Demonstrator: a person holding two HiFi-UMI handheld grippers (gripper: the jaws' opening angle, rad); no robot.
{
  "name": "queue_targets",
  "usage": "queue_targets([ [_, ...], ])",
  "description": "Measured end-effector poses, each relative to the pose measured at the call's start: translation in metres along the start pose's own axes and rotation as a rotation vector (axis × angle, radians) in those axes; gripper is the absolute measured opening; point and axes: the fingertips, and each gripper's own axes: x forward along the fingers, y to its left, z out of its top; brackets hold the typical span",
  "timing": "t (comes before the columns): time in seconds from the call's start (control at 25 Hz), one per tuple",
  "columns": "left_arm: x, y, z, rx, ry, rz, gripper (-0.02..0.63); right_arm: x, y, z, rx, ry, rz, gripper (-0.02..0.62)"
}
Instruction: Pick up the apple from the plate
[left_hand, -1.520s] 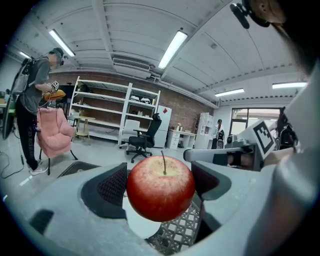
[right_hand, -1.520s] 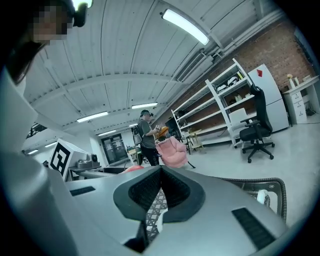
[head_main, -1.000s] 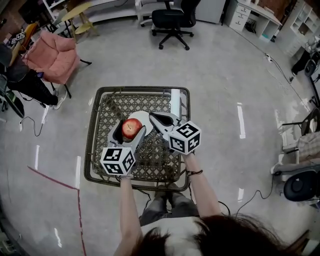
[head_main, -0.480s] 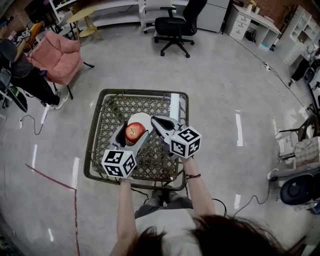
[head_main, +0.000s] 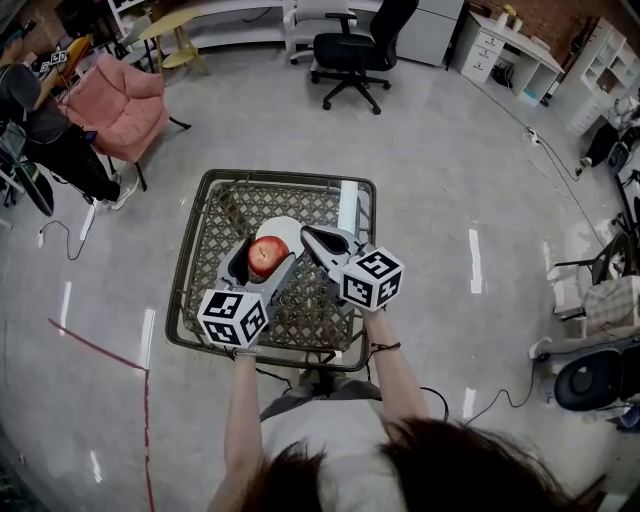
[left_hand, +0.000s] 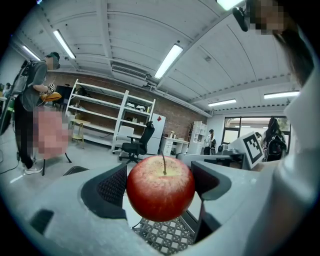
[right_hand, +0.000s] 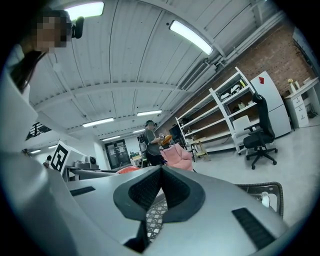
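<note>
A red apple (head_main: 264, 255) sits between the jaws of my left gripper (head_main: 260, 257), which is shut on it and holds it above the white plate (head_main: 285, 230). In the left gripper view the apple (left_hand: 160, 187) fills the gap between the two dark pads, stem up, with the woven table top below it. My right gripper (head_main: 308, 235) hovers just right of the apple, its jaws pressed together with nothing in them. The right gripper view shows its pads (right_hand: 161, 191) meeting and a sliver of the apple (right_hand: 131, 169) behind the left jaw.
The plate lies on a low square wicker table (head_main: 200, 300) with a raised rim. A small white bottle (head_main: 349, 203) lies at its far right. A pink armchair (head_main: 115, 108) and an office chair (head_main: 350, 50) stand beyond. A person (head_main: 40, 120) stands at the far left.
The left gripper keeps its hold on the apple and has drifted slightly; both grippers sit a little higher over the table than a second ago. The right gripper stays shut.
</note>
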Motion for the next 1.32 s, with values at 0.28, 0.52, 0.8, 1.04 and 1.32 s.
queue_targets([
  [0.28, -0.003, 0.001, -0.005, 0.000, 0.006, -0.005, 0.407, -0.002, 0.006, -0.001, -0.017, -0.003, 0.007, 0.009],
  [0.52, -0.004, -0.003, -0.008, -0.005, 0.000, -0.012, 0.407, -0.006, 0.009, -0.005, -0.025, -0.001, 0.013, 0.009],
  [0.8, -0.003, -0.004, -0.007, -0.004, 0.004, -0.015, 0.407, -0.007, 0.009, -0.002, -0.026, -0.009, 0.015, 0.009],
  [1.04, -0.009, -0.005, -0.007, -0.009, 0.008, -0.009, 0.407, -0.009, 0.014, 0.001, -0.025, -0.010, 0.019, 0.009],
  [1.32, -0.006, -0.009, -0.010, -0.013, 0.005, -0.009, 0.407, -0.014, 0.011, -0.001, -0.023, -0.014, 0.022, 0.009],
])
